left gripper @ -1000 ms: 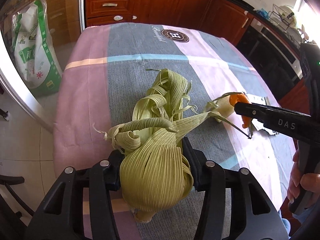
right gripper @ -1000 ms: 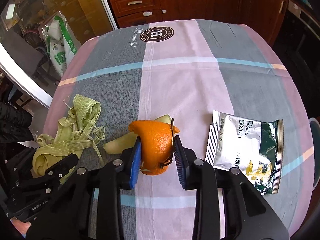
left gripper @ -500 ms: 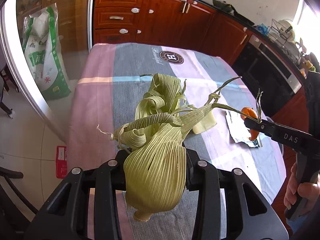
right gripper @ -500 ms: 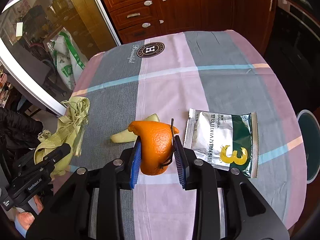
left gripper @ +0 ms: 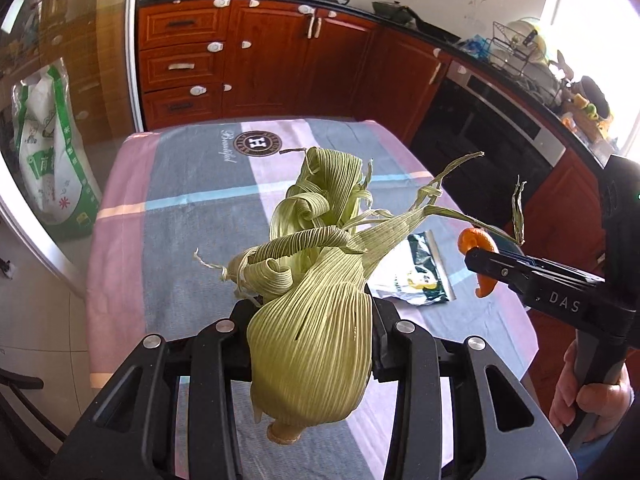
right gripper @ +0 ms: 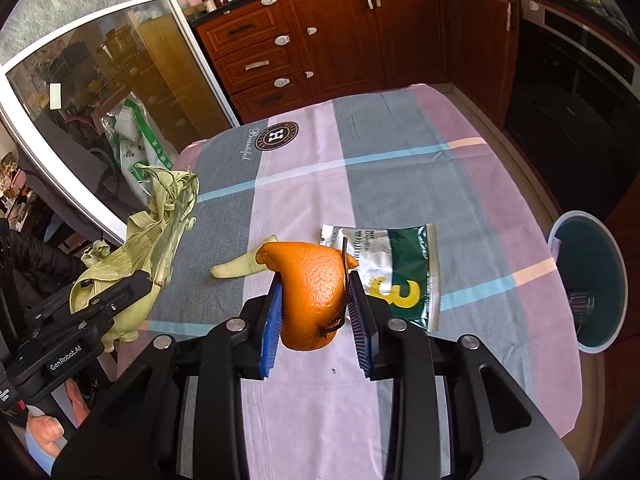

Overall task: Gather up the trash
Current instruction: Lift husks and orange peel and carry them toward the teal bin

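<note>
A plaid tablecloth [right gripper: 400, 184] before red-brown kitchen cabinets [right gripper: 340, 28] bears a foil packet [right gripper: 400, 268] and what looks like a pale peel [right gripper: 240, 266]. Above it, the left gripper [left gripper: 310, 344] clamps corn husks [left gripper: 312, 320]; the right gripper [right gripper: 316, 312] pinches orange peel [right gripper: 312, 292], both tilted downward.

The tablecloth [right gripper: 360, 184] reads "Beautiful" beside an "H" emblem [right gripper: 279, 135]; the foil packet [right gripper: 404, 268] shows "3"; the grippers carry "DAS" [left gripper: 564, 303] and "GenRobot.AI" [right gripper: 66, 360].

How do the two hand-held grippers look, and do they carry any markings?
Both are black plastic with silver screws. The right hand-held gripper has blue ribbed pads and white "DAS" lettering on its side; the left hand-held gripper reads "GenRobot.AI".
</note>
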Demonstrator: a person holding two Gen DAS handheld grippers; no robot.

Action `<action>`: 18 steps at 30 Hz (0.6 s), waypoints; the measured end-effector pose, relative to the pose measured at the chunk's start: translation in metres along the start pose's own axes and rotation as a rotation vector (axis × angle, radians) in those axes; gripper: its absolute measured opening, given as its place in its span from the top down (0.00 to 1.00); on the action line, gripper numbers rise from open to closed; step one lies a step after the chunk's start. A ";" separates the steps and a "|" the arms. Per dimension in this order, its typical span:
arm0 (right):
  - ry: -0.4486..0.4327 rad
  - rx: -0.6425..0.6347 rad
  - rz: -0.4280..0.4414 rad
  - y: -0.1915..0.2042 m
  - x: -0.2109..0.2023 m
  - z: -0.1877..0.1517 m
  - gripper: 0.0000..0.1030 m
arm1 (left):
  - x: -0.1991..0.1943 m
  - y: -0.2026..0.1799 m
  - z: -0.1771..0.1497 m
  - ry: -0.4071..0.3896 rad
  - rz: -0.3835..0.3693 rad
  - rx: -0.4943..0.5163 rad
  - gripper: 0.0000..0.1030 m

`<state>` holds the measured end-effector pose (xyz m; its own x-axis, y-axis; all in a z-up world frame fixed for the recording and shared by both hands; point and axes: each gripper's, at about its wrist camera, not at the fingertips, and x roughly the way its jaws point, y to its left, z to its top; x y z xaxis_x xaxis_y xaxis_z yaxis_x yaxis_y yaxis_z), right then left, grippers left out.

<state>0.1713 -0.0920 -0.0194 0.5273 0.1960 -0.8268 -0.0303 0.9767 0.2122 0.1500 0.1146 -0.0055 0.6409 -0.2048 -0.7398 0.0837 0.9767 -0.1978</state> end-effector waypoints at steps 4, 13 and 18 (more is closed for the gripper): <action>-0.036 0.053 -0.018 -0.033 -0.020 -0.002 0.71 | 0.008 -0.038 0.009 0.012 -0.034 0.057 0.62; -0.108 0.215 -0.071 -0.129 -0.059 -0.009 0.71 | 0.037 -0.135 0.027 0.053 -0.110 0.191 0.62; -0.135 0.297 -0.103 -0.181 -0.075 -0.020 0.71 | 0.056 -0.191 0.031 0.083 -0.147 0.273 0.62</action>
<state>0.1203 -0.2821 -0.0059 0.6231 0.0646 -0.7795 0.2672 0.9190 0.2898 0.1935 -0.0816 0.0109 0.5432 -0.3389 -0.7682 0.3797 0.9152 -0.1352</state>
